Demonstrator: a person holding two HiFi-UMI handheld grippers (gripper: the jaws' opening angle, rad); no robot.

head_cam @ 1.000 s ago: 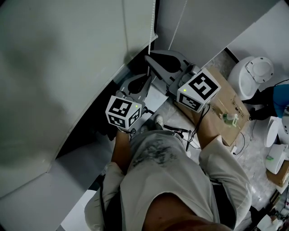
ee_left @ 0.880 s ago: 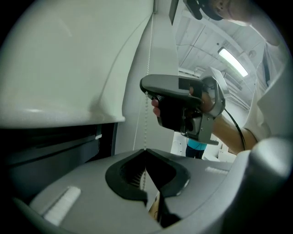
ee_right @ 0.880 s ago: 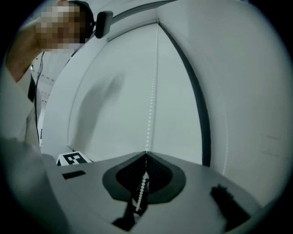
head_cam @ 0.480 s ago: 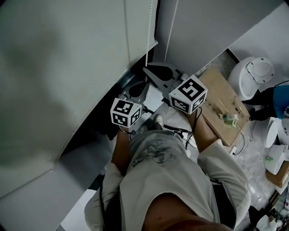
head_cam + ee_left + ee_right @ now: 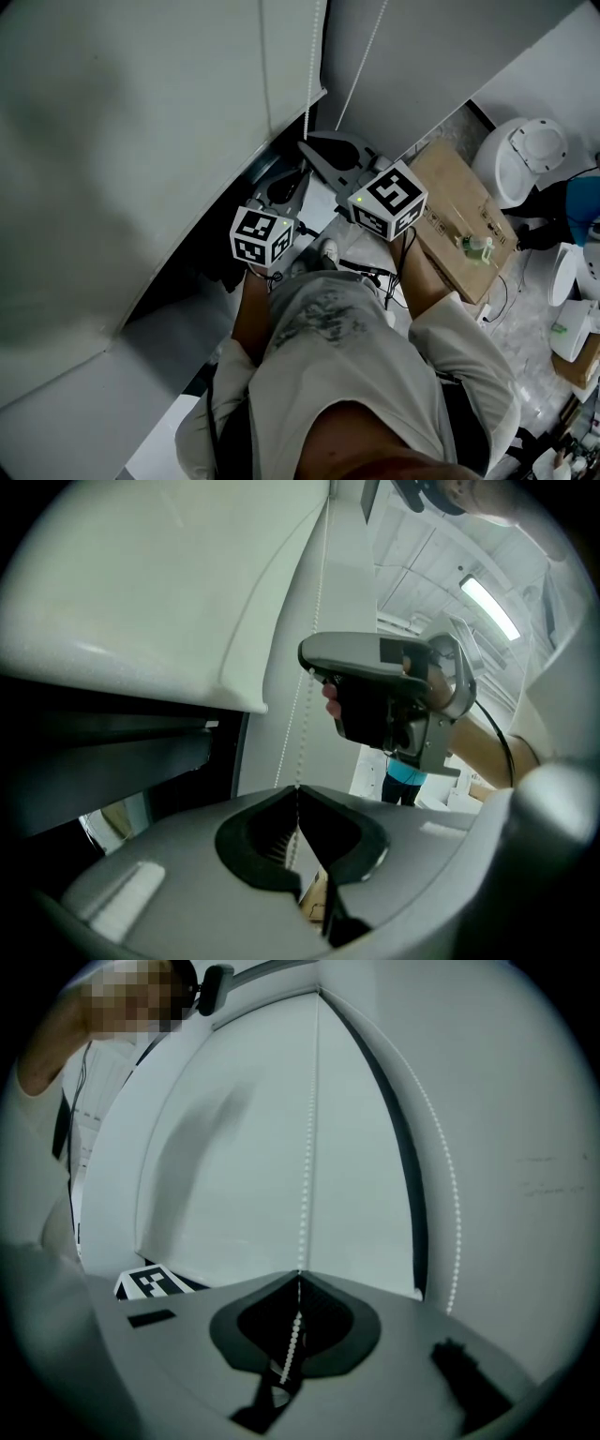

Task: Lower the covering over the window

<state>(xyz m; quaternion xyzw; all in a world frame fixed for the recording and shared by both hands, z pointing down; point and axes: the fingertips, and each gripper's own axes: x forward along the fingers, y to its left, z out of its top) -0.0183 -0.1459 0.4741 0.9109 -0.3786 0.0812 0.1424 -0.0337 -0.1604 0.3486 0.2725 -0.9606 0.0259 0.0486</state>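
Note:
A white roller blind covers the window at the left; its bottom bar hangs above a dark gap. Two strands of white bead chain drop beside it. My left gripper has one strand pinched between its tips, and its jaws are opening slightly. My right gripper is a little higher and shut on the bead chain, which runs straight up from its tips. The other strand curves past on the right. The right gripper also shows in the left gripper view.
A cardboard box and a white round appliance stand on the floor at the right. Cables lie by the person's shoe. A person in a blue top stands far off.
My right gripper has come down and towards the body, drawing its chain strand with it. The left gripper has barely shifted. The blind's bottom edge looks unchanged.

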